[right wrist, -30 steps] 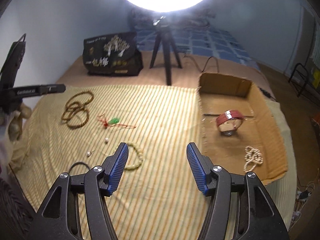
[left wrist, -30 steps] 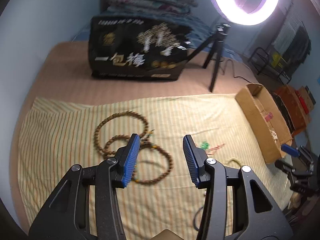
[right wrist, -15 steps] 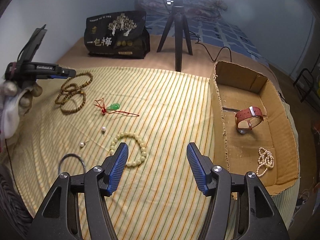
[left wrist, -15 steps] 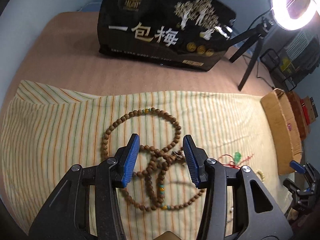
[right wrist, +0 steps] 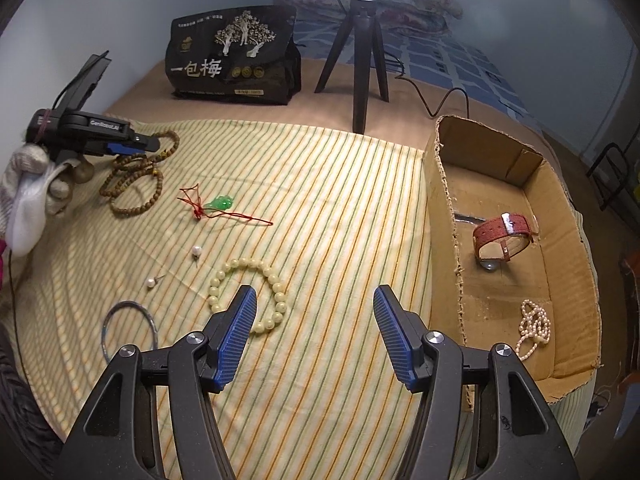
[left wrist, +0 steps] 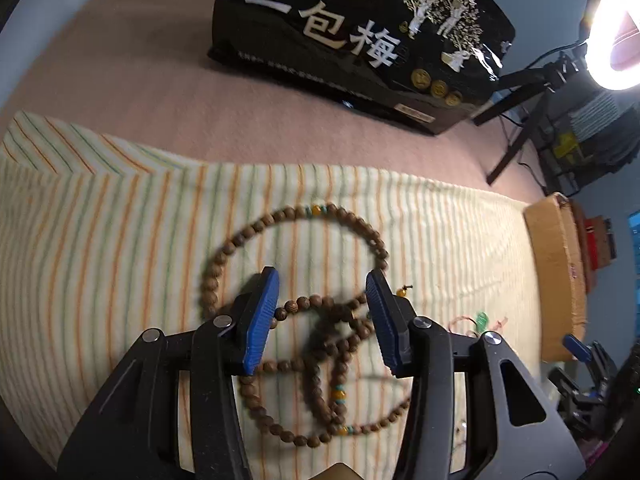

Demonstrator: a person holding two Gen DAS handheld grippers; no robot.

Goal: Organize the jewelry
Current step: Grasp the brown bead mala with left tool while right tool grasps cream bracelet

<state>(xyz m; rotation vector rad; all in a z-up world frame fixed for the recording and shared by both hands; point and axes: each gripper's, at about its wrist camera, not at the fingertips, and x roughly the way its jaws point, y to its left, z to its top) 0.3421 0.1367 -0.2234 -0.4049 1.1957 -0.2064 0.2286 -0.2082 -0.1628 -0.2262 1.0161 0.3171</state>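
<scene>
A long string of brown wooden beads (left wrist: 292, 212) lies in overlapping loops on the striped cloth (left wrist: 100, 220). My left gripper (left wrist: 322, 280) hangs open close above it, and the crossing loops show between its blue pads. From the right wrist view, that gripper (right wrist: 148, 146) is at the far left over the same beads (right wrist: 136, 196). My right gripper (right wrist: 315, 292) is open and empty, just right of a pale green bead bracelet (right wrist: 256, 263). The cardboard box (right wrist: 444, 184) on the right holds a red-strapped watch (right wrist: 502, 228) and a pearl strand (right wrist: 534, 328).
On the cloth also lie a green pendant on red cord (right wrist: 219, 203), two pearl studs (right wrist: 195, 251), and a thin bangle (right wrist: 108, 320). A black printed bag (right wrist: 232, 64) and a ring-light tripod (right wrist: 360, 60) stand behind. A gloved hand (right wrist: 28, 184) holds the left gripper.
My left gripper has dropped and moved forward until it is right over the wooden beads. The right gripper sank slightly toward the pale bracelet. Neither pair of jaws changed width.
</scene>
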